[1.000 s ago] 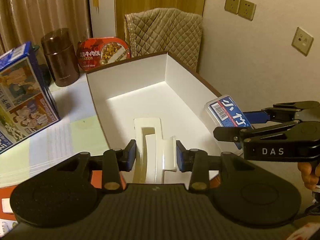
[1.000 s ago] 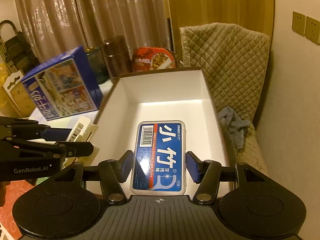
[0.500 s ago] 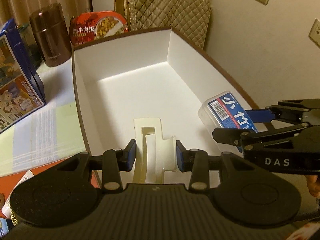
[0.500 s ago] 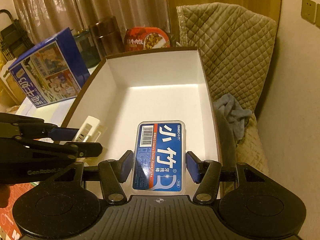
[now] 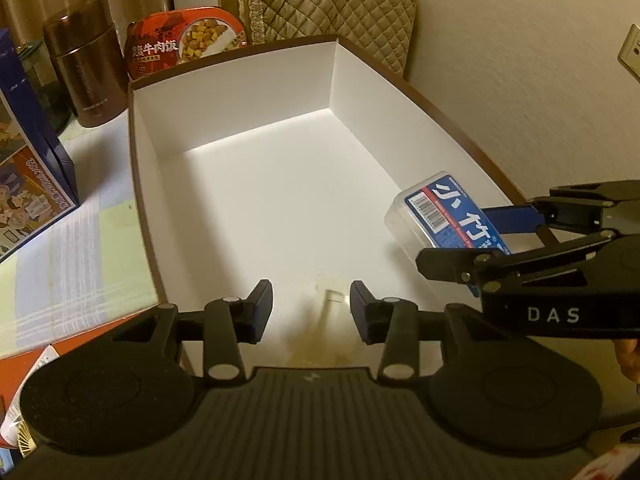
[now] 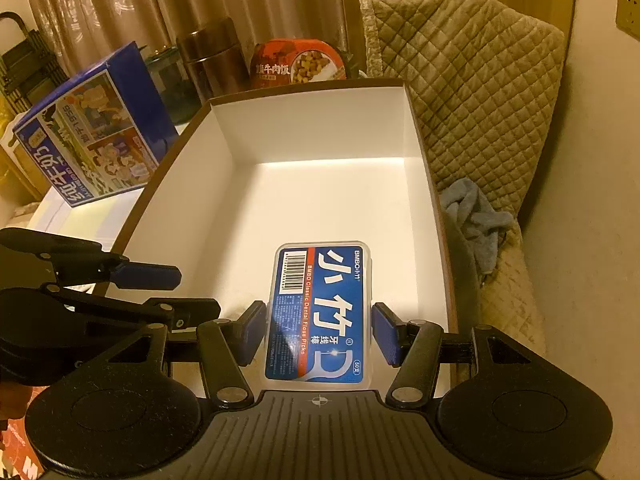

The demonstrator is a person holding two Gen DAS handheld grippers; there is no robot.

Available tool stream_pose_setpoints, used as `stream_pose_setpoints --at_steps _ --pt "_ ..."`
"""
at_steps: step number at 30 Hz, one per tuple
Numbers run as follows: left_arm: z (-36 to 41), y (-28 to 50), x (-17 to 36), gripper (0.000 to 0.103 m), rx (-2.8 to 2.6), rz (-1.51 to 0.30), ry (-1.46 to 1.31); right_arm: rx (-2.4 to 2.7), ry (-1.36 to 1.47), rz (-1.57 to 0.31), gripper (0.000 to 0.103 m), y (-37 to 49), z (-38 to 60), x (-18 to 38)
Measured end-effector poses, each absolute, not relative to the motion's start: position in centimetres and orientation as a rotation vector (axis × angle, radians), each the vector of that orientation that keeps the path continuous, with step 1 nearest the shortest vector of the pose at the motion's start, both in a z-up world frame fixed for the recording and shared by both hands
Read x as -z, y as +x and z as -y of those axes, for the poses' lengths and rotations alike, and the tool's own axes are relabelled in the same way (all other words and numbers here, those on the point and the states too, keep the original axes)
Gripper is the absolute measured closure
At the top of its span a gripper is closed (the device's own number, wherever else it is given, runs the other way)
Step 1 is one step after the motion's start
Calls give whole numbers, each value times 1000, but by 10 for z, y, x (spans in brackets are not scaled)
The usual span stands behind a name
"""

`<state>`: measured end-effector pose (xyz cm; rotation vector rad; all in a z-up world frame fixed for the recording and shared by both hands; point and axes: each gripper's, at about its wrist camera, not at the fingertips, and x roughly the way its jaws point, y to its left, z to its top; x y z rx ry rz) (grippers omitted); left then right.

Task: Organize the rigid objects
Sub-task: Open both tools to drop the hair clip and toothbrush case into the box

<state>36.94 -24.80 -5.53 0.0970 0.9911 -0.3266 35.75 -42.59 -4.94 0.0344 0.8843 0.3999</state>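
A white-lined open box [image 5: 256, 92] with a brown rim fills both views [image 6: 312, 128]. My left gripper [image 5: 311, 310] is open over the box's near end; a pale cream plastic piece [image 5: 330, 320], blurred, lies below between its fingers. My right gripper [image 6: 318, 334] holds a clear floss-pick case with a blue label [image 6: 320, 312] between its fingers, low over the box's right side. The case [image 5: 444, 212] and right gripper [image 5: 492, 240] also show in the left wrist view. The left gripper [image 6: 160, 288] shows at left in the right wrist view.
Behind the box stand a brown canister [image 5: 86, 60] and a red food bowl [image 5: 184, 42]. A blue picture box [image 6: 92, 124] stands to the left. A quilted chair [image 6: 472, 76] with a blue cloth [image 6: 476, 216] sits at the right by the wall.
My left gripper let go of the cream plastic piece, which dropped into the box's near end. Both grippers moved further over the box. The right gripper still holds the floss case.
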Motion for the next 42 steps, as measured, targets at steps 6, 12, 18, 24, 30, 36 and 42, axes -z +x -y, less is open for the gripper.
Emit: stream_pose_setpoints --at_steps 6,12,18,24,30,36,42 --pt "241 369 49 63 313 -980 94 -384 39 -875 49 359 426 49" --pt "238 363 45 60 317 -967 101 -368 42 -872 43 356 427 47" --pt "234 357 38 59 320 -953 98 -371 39 -871 41 347 425 44" --pt "223 346 27 59 319 -929 80 -368 55 -862 40 337 424 39" --pt "210 331 12 59 325 -901 59 -358 72 -849 40 324 422 31" --pt "196 309 -4 59 333 -869 38 -357 83 -824 40 305 415 21" --pt "176 282 -16 59 344 -848 11 -351 88 -797 40 283 405 10"
